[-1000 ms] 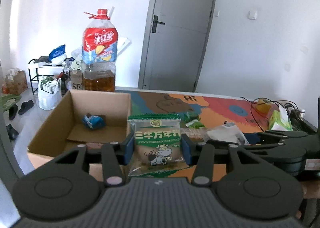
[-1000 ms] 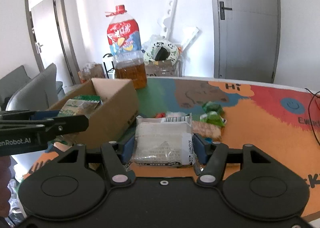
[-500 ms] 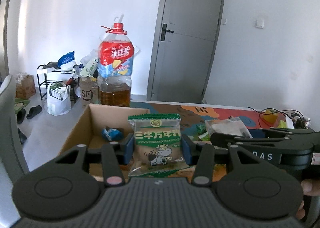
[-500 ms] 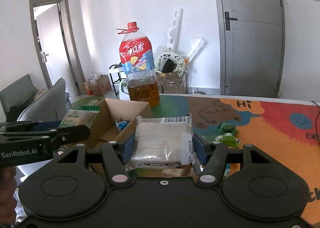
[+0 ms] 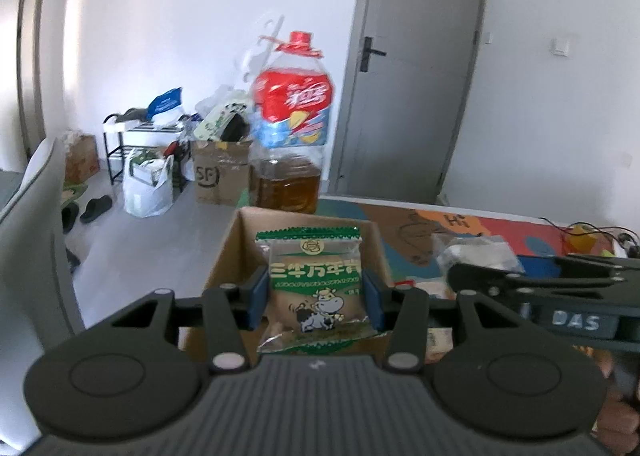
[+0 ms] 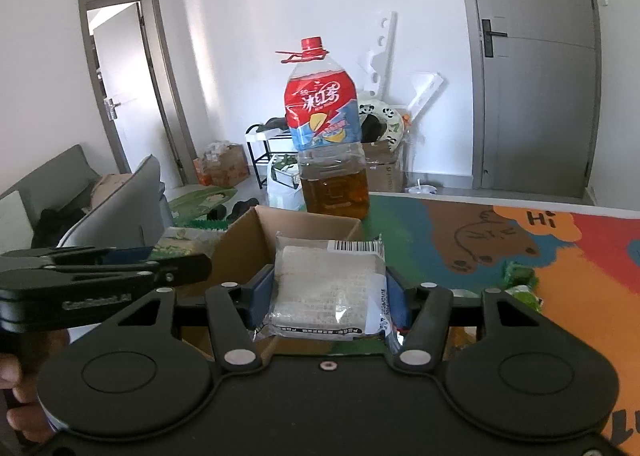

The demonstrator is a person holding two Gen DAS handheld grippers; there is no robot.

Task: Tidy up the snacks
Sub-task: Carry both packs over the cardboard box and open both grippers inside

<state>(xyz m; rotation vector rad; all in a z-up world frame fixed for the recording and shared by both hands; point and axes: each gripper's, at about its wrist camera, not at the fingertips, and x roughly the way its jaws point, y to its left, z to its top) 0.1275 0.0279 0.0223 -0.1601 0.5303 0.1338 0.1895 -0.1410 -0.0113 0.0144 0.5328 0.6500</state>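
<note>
My left gripper (image 5: 316, 294) is shut on a green cow-print snack packet (image 5: 314, 288) and holds it over the open cardboard box (image 5: 228, 256). My right gripper (image 6: 330, 292) is shut on a clear-wrapped white snack packet (image 6: 328, 288), also above the box (image 6: 244, 244). The right gripper shows at the right of the left wrist view (image 5: 472, 276). The left gripper shows at the left of the right wrist view (image 6: 196, 268). The box's inside is mostly hidden by the packets.
A large bottle of amber drink (image 6: 330, 160) stands on the table just behind the box. Green wrapped snacks (image 6: 520, 284) lie on the colourful mat (image 6: 560, 256) to the right. Cables (image 5: 592, 232) lie at the table's far right. A grey chair (image 5: 32, 256) stands left of the table.
Both grippers have risen and moved left with their packets, from beside the box to above its opening. Both stay shut.
</note>
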